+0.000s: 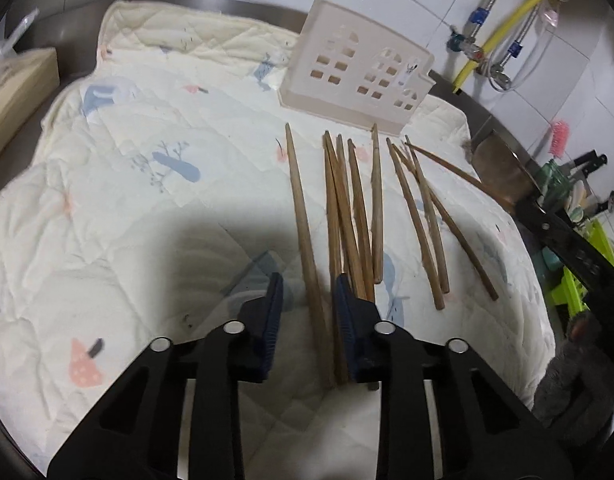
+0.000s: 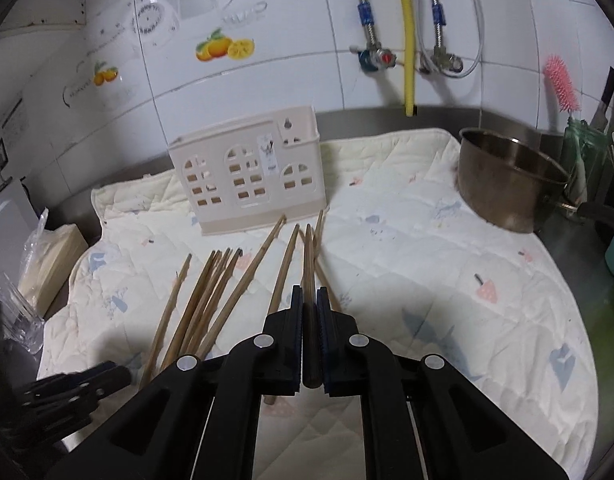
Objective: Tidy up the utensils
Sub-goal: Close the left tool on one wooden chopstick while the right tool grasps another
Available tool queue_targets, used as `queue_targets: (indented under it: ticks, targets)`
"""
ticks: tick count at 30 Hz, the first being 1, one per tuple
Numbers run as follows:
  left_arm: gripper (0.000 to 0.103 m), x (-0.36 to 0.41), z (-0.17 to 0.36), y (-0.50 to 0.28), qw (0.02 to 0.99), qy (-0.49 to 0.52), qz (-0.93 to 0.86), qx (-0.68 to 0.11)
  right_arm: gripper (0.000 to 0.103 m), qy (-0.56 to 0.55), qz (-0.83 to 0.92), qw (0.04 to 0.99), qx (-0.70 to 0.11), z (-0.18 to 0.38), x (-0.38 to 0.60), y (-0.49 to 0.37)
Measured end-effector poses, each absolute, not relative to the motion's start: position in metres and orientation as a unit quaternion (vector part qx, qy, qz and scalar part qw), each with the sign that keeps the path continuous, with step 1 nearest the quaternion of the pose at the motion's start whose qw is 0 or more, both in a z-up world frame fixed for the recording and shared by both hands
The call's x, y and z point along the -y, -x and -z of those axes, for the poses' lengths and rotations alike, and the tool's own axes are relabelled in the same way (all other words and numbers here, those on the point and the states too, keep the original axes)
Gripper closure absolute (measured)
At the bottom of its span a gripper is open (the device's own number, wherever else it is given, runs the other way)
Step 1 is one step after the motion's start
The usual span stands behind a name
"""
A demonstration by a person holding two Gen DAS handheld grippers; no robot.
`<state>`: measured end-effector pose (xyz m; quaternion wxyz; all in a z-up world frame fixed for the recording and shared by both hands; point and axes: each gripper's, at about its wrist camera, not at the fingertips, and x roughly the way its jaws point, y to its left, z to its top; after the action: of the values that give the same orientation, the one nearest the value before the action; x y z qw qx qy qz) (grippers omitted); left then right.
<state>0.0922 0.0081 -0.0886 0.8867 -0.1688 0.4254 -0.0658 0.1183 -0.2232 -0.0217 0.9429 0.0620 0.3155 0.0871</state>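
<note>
Several wooden chopsticks point(image 1: 359, 208) point(image 2: 203, 300) lie side by side on a quilted mat point(image 1: 147, 200) point(image 2: 427, 260). Behind them stands a cream utensil holder point(image 1: 359, 68) point(image 2: 247, 176) with window-shaped cut-outs. My left gripper point(image 1: 308, 282) is low over the mat with two chopsticks between its jaws. They lie against the right pad, and a gap shows at the left pad. My right gripper point(image 2: 309, 291) is shut on a darker chopstick point(image 2: 309, 264), lifted and pointing toward the holder. The left gripper's body point(image 2: 67, 392) shows at the lower left of the right wrist view.
A steel pot point(image 2: 503, 176) sits on the mat's right edge. Behind it are a pink brush point(image 2: 561, 84), knives point(image 1: 587, 160) and a green rack point(image 1: 579, 280). A wooden block point(image 2: 51, 264) and a clear plastic bag point(image 2: 15, 308) are at the left. Pipes point(image 2: 407, 40) run down the tiled wall.
</note>
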Motion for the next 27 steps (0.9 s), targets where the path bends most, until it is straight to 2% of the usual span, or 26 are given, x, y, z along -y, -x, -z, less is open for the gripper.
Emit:
queue_targets:
  ticks: [11, 17, 27]
  targets:
    - [0.087, 0.005, 0.099, -0.112, 0.882, 0.147, 0.039, -0.445, 0.096, -0.067, -0.101, 0.942, -0.313, 0.021, 0.229, -0.121]
    - [0.096, 0.008, 0.097, -0.116, 0.885, 0.124, 0.027, -0.448, 0.096, -0.064, -0.100, 0.945, -0.306, 0.015, 0.233, -0.122]
    - [0.097, 0.003, 0.045, -0.105, 0.913, 0.092, 0.027, -0.397, 0.096, -0.041, -0.110, 0.952, -0.282, -0.012, 0.239, -0.120]
